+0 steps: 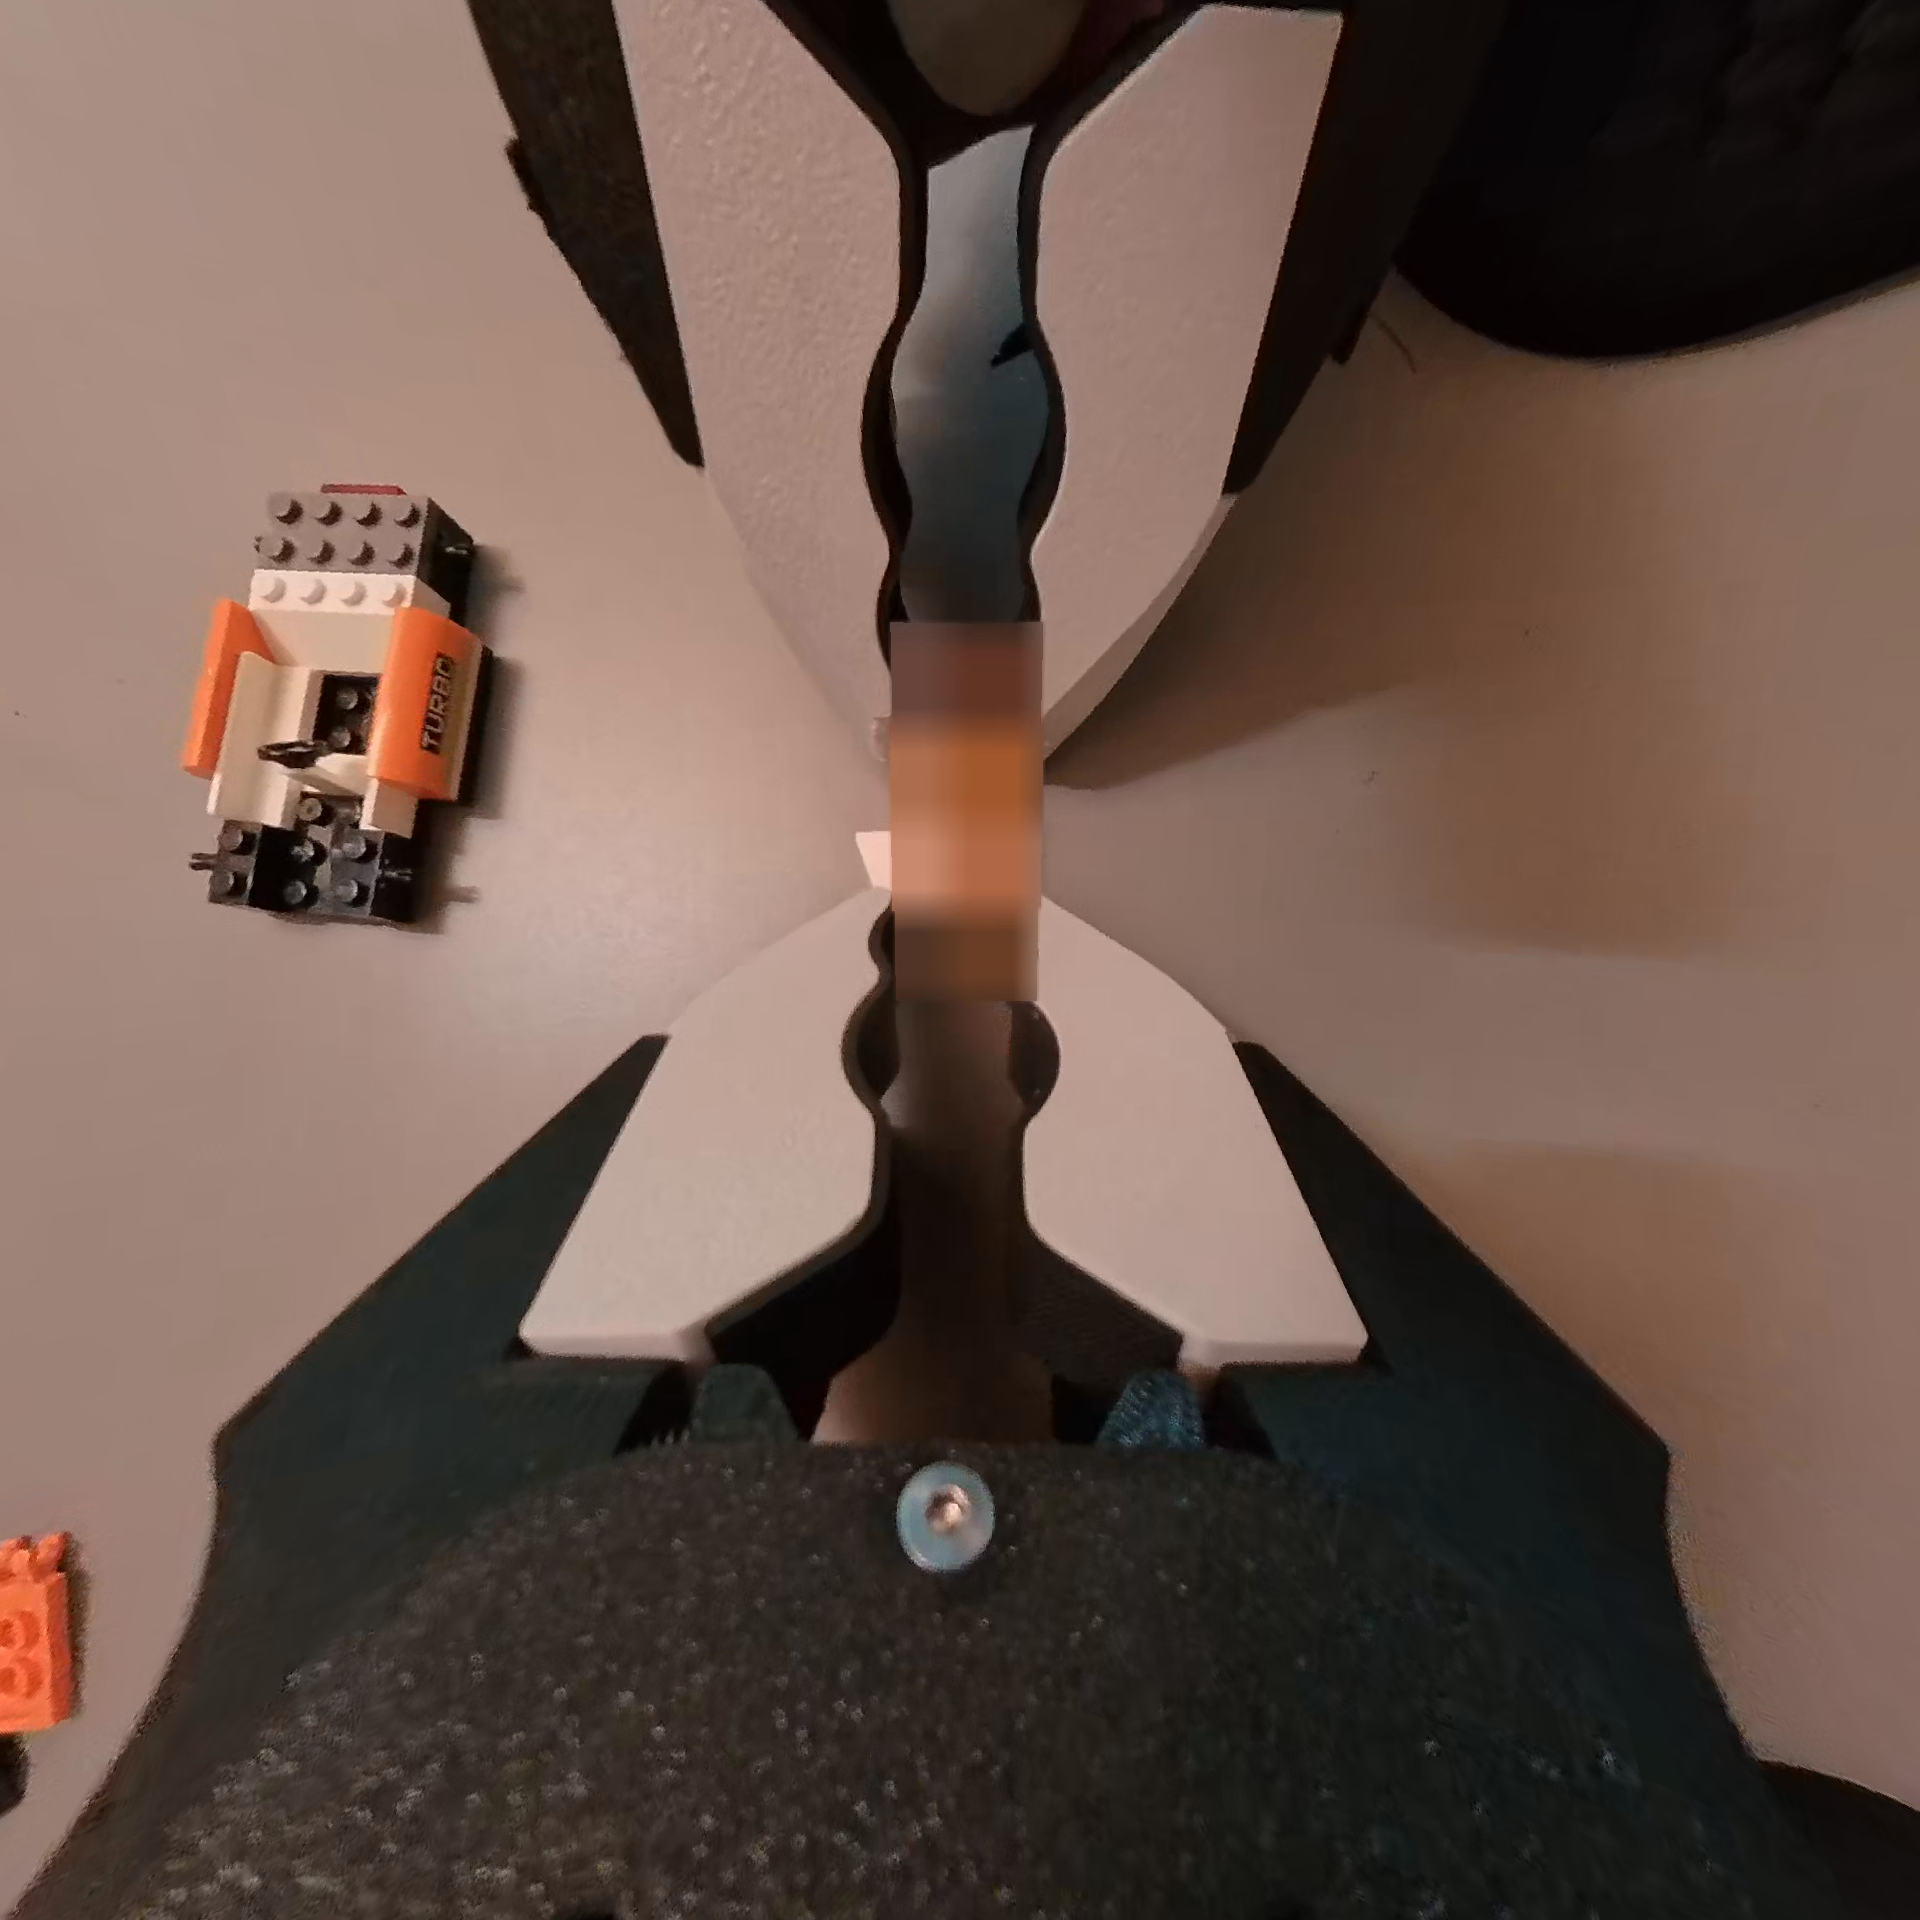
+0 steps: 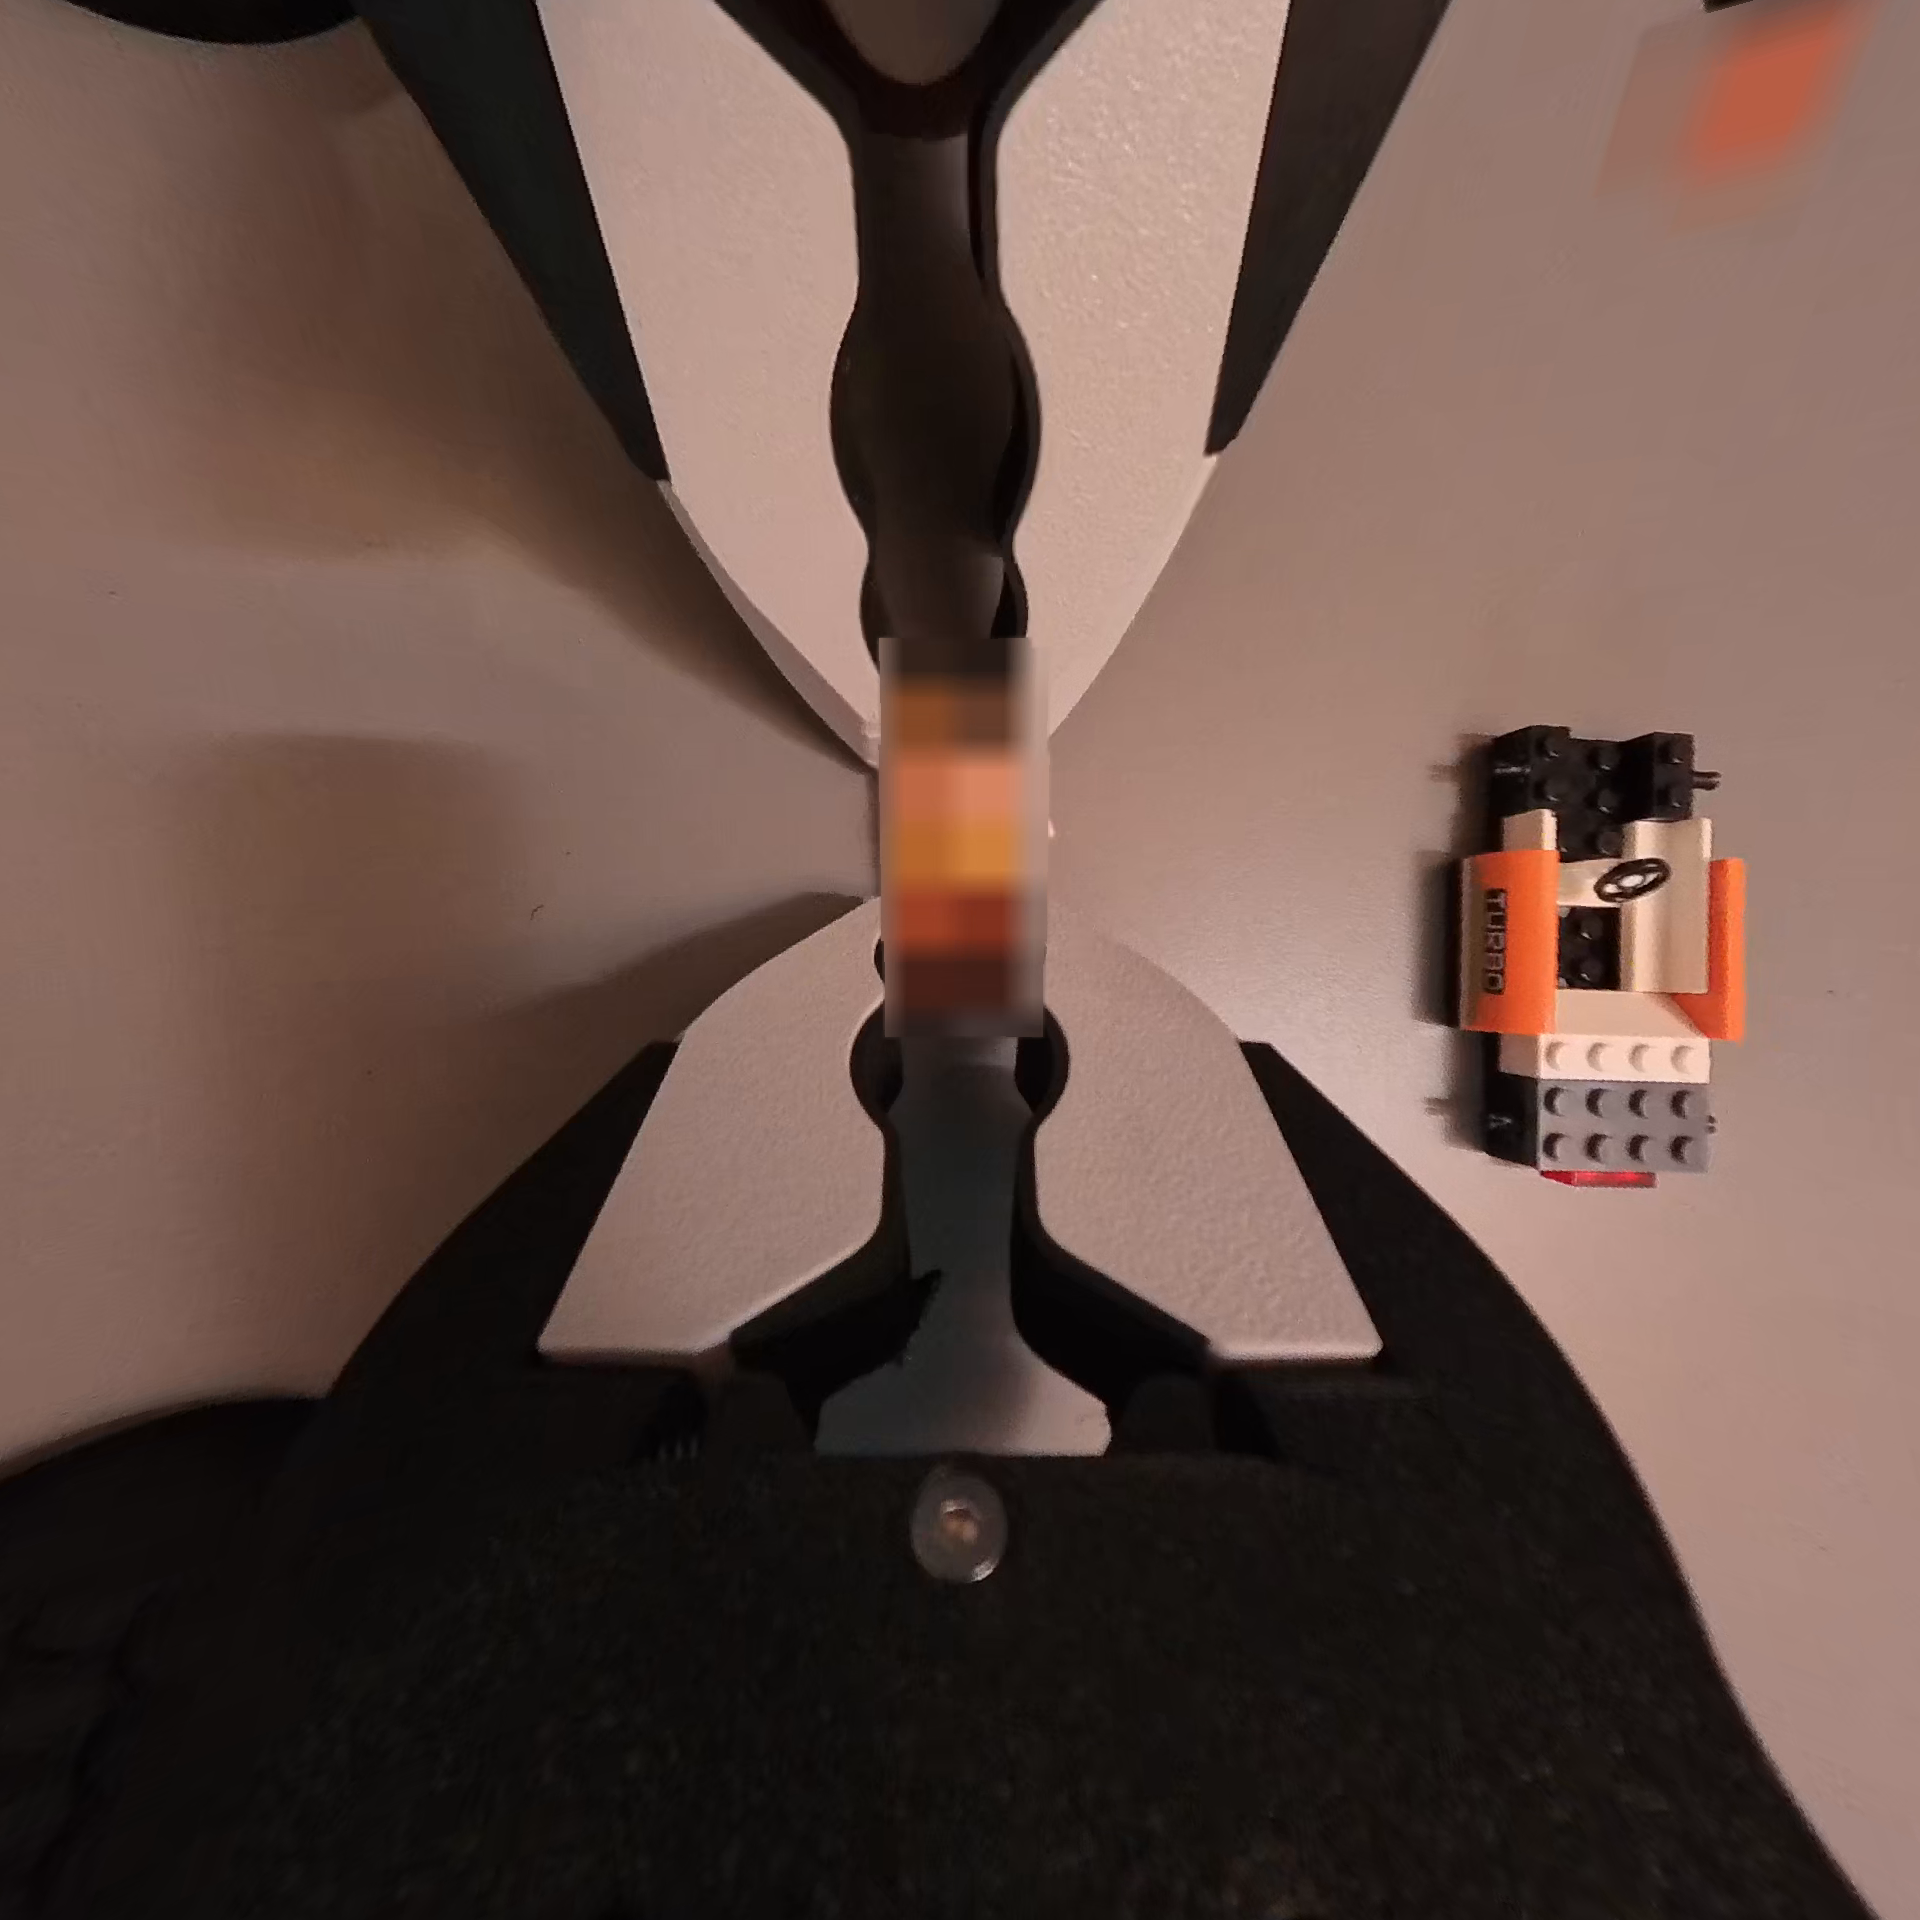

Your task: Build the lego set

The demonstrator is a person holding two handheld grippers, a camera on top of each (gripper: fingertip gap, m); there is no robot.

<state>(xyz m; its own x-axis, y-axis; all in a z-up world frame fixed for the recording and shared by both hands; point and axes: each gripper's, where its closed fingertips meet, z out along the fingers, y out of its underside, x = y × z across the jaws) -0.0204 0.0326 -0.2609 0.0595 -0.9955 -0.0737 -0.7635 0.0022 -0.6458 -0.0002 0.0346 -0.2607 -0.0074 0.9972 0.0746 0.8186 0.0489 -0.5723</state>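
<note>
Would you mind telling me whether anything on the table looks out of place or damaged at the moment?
Nothing looks damaged. The half-built lego car lies flat on the table, no wheels on its axle pins. The left hand-held gripper and right hand-held gripper meet tip to tip; a mosaic patch hides what they pinch. A loose orange piece lies apart.
</note>
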